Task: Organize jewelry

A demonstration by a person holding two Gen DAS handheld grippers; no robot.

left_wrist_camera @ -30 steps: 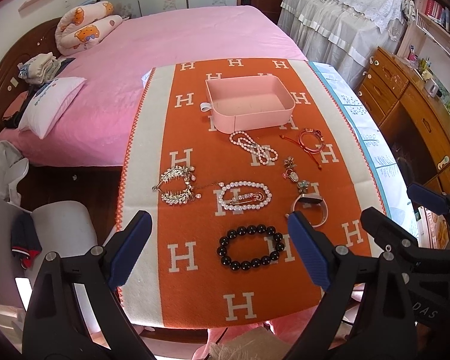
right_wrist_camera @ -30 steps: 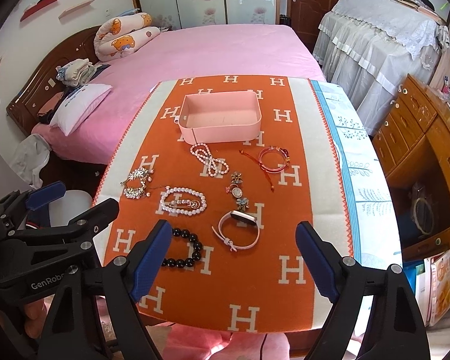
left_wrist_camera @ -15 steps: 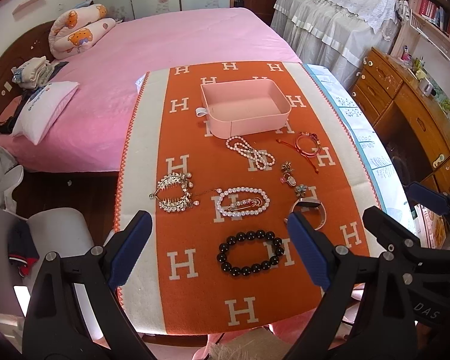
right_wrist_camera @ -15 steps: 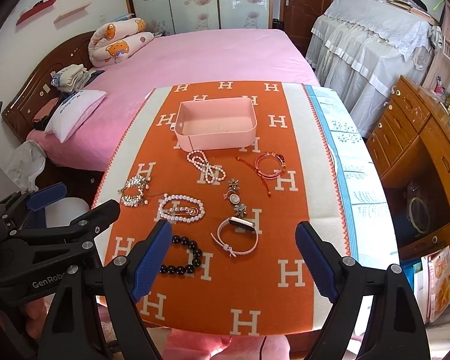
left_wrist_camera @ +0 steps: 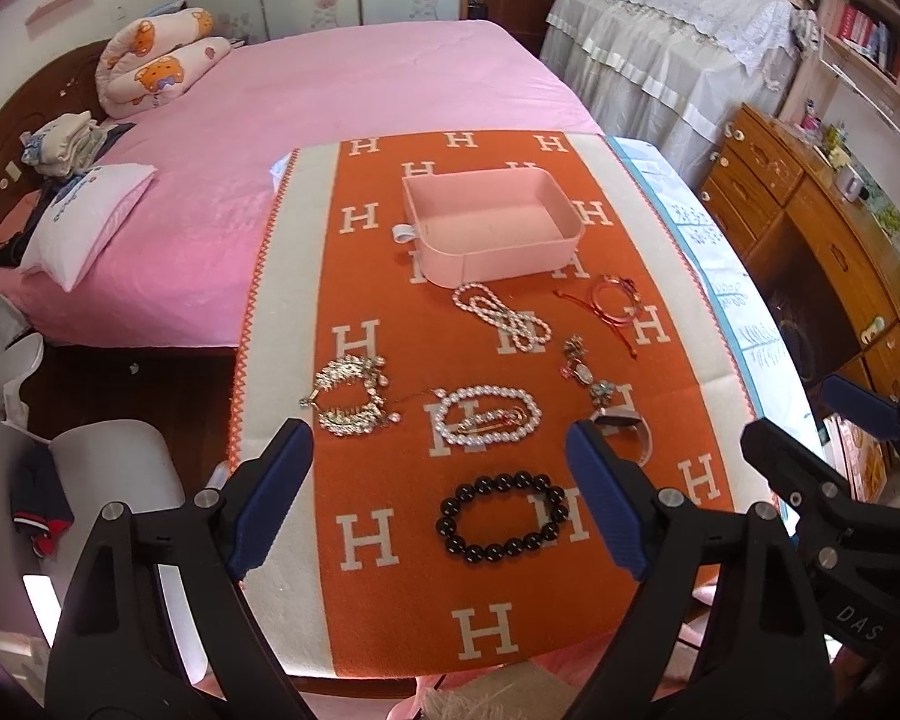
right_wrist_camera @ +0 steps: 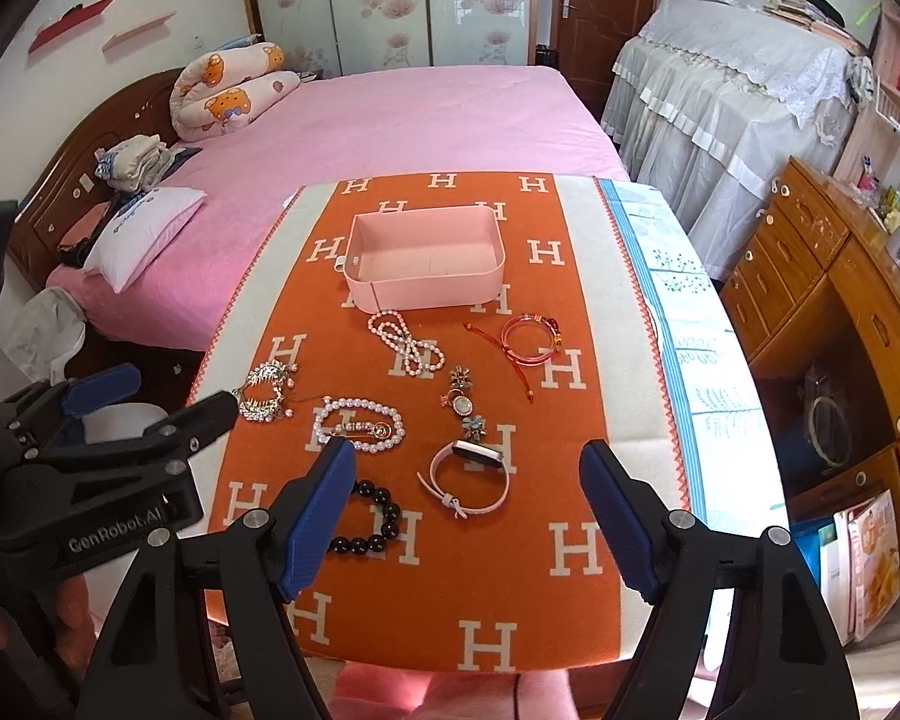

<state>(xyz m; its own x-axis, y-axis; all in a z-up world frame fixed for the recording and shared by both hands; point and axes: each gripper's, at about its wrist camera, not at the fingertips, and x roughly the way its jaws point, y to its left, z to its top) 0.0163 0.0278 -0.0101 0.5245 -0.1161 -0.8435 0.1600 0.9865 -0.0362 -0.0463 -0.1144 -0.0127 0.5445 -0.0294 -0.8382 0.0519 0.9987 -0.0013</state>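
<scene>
An empty pink box (left_wrist_camera: 489, 222) (right_wrist_camera: 426, 261) stands at the far end of the orange H-pattern cloth (left_wrist_camera: 390, 480). In front of it lie a pearl strand (left_wrist_camera: 504, 317), a red cord bracelet (left_wrist_camera: 612, 299), a flower watch (left_wrist_camera: 582, 369), a gold crystal piece (left_wrist_camera: 351, 396), a pearl bracelet with a gold pin (left_wrist_camera: 489, 417), a pink band watch (right_wrist_camera: 471, 474) and a black bead bracelet (left_wrist_camera: 504, 519). My left gripper (left_wrist_camera: 438, 498) is open and empty above the near end, over the black beads. My right gripper (right_wrist_camera: 468, 516) is open and empty, near the pink watch.
A pink bed (right_wrist_camera: 402, 114) lies beyond the table. A wooden dresser (right_wrist_camera: 840, 300) stands to the right, a draped cabinet (right_wrist_camera: 732, 96) at the back right. A grey chair (left_wrist_camera: 108, 468) is by the table's left edge. Each view shows the other gripper at its side.
Both grippers have drawn back and up a little, so the table and the jewelry look smaller and farther. Nothing on the cloth has moved.
</scene>
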